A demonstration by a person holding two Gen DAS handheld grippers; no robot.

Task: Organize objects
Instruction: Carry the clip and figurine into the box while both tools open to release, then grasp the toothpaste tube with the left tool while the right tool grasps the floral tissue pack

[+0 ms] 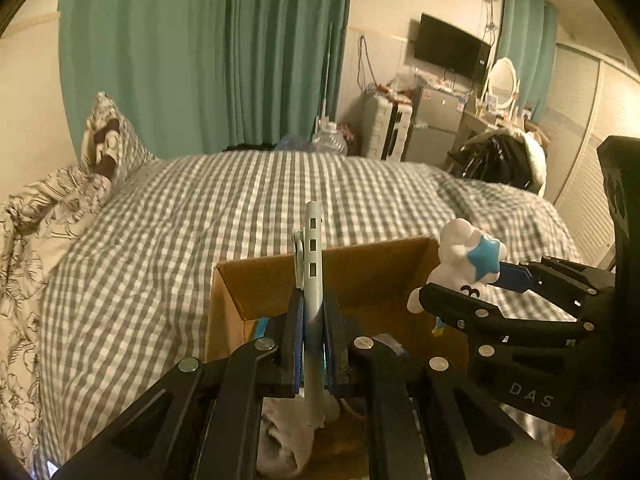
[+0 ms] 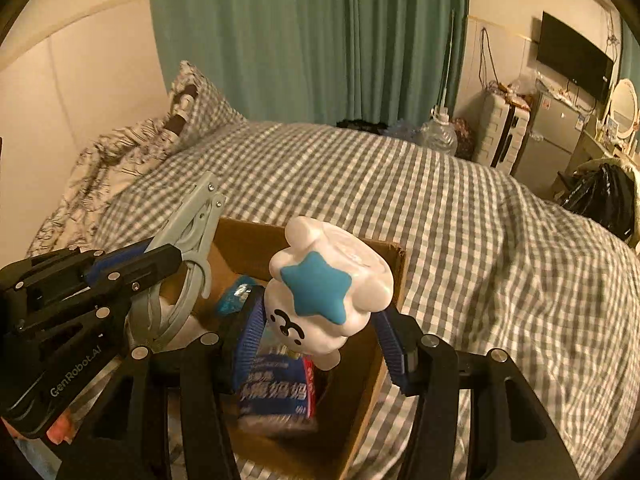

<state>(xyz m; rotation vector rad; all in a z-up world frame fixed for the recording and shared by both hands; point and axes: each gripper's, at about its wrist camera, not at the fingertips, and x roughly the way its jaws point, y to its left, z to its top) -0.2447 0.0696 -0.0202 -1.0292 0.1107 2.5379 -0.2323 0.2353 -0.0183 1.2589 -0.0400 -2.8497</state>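
Observation:
An open cardboard box sits on the checked bed; it also shows in the right wrist view. My left gripper is shut on a pale grey plastic clamp, held upright over the box's near side; the clamp also shows in the right wrist view. My right gripper is shut on a white figurine with a blue star above the box; the figurine also shows in the left wrist view. Inside the box lie a blue printed packet and a pale cloth.
The grey-and-white checked bed cover spreads around the box, with pillows at the far left. Teal curtains hang behind. A black bag lies at the bed's far right. Cabinets and a wall screen stand beyond.

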